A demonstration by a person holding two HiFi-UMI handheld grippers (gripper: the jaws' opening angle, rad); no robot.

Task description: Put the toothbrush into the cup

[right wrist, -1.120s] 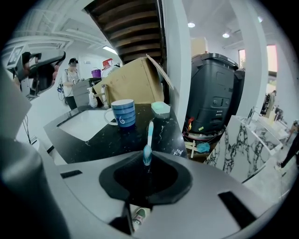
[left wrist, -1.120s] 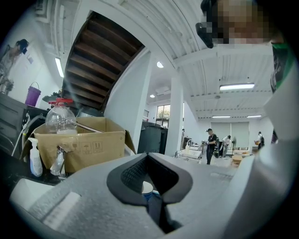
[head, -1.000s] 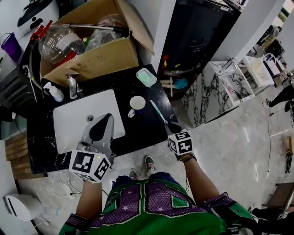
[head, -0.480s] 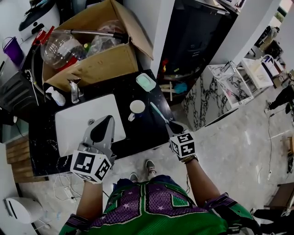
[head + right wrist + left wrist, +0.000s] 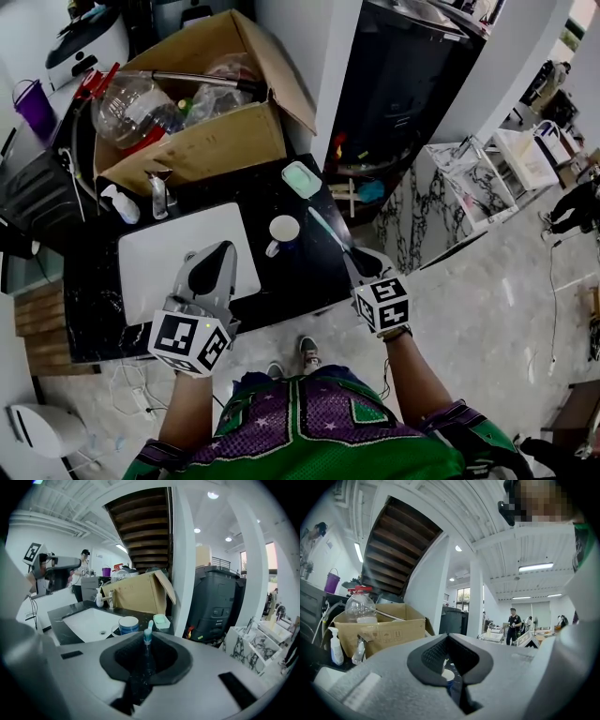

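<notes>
Already the right gripper clamps the toothbrush, head near the cup but not yet in; the left gripper hangs closed, empty.

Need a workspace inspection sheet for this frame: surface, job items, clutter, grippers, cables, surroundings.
Surface: black counter with white sink basin.
Job's things: toothbrush right of cup; cup upright, no brush in it.
Clutter: soap dish, pump bottle, filled cardboard box behind.
Grippers: left gripper shut, empty, over the basin; right gripper shut on toothbrush.
Cables: white cables on floor by counter.
Surroundings: marble-patterned stand at right; person far off.
</notes>
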